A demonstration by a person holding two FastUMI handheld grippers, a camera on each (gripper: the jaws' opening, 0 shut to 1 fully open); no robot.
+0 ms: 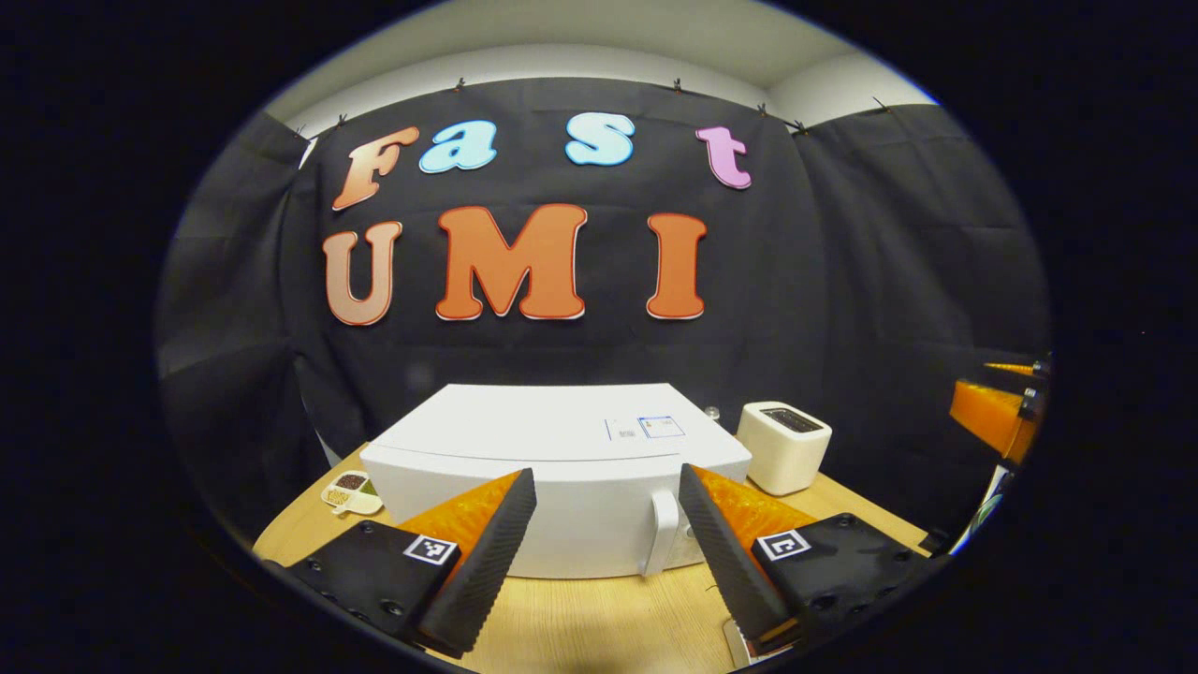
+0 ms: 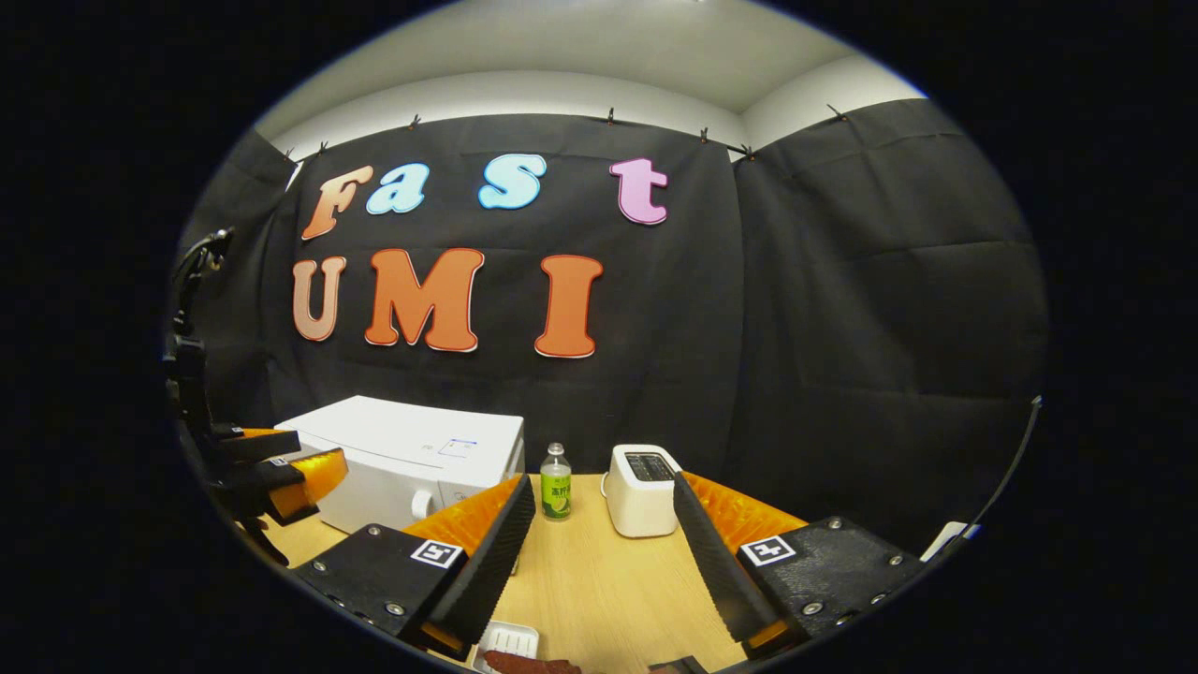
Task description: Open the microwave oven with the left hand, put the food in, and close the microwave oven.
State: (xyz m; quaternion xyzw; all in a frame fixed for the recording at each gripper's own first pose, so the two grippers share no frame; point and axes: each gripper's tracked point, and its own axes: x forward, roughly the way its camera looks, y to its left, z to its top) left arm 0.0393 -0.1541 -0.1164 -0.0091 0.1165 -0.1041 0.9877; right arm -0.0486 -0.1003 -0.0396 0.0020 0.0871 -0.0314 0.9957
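The left hand-held gripper [image 1: 608, 552] is held level above the desk [image 1: 599, 618], aimed straight at the microwave oven [image 1: 552, 468]. Its two fingers are spread wide with nothing between them. The microwave oven sits at 12 o'clock from this gripper, door shut, with its white handle [image 1: 663, 532] just inside the right finger, toward 1 o'clock. A small sticker [image 1: 646, 428] lies on the oven's top; its print is too small to read.

The right hand-held gripper [image 2: 599, 552] is likewise level and parted, empty, pointing over the desk toward a white toaster [image 2: 641, 489] at 12 o'clock and a green-labelled bottle [image 2: 556, 482] at 11 o'clock; the bottle's label is not legible. In the right gripper view the left hand-held gripper shows at 9 o'clock, in front of the oven.

A white tray with dark food [image 2: 524, 657] lies at 6 o'clock below the right gripper. A small dish [image 1: 352, 491] sits at 9 o'clock beside the oven.
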